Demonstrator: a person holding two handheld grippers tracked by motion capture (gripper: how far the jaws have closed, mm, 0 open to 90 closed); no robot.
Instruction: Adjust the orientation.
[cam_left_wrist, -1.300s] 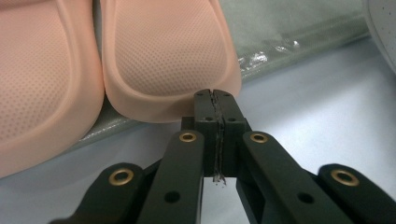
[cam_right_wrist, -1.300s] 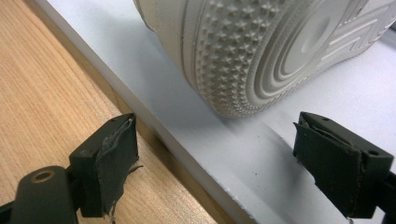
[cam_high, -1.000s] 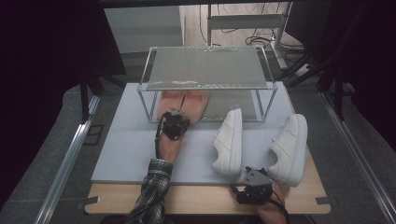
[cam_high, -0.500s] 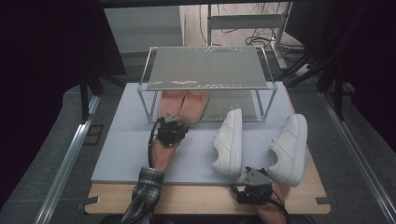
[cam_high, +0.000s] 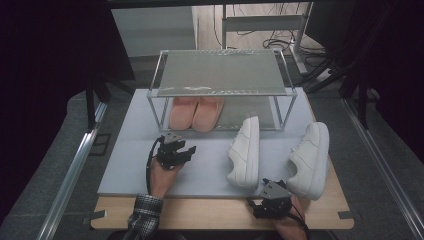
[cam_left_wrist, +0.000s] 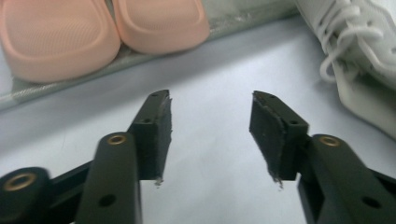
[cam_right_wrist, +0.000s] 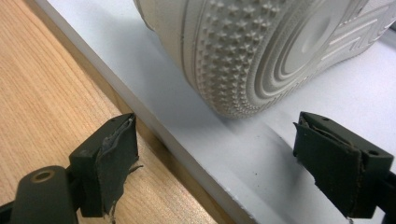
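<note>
Your left hand-held gripper (cam_high: 176, 151) hangs open before the pink slippers (cam_high: 196, 112) under the rack (cam_high: 220, 75); your right hand-held gripper (cam_high: 270, 204) gapes empty at the white sneaker (cam_high: 309, 159) heel on the tabletop (cam_high: 210, 172); approach squarely, clamp the heel rim firmly.

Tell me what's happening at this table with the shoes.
A person is putting shoes on a clear two-tier rack. The pink slippers already sit on its lower level. The open left gripper hovers over the grey mat empty, and the open right gripper waits by two white sneakers lying on their sides.
</note>
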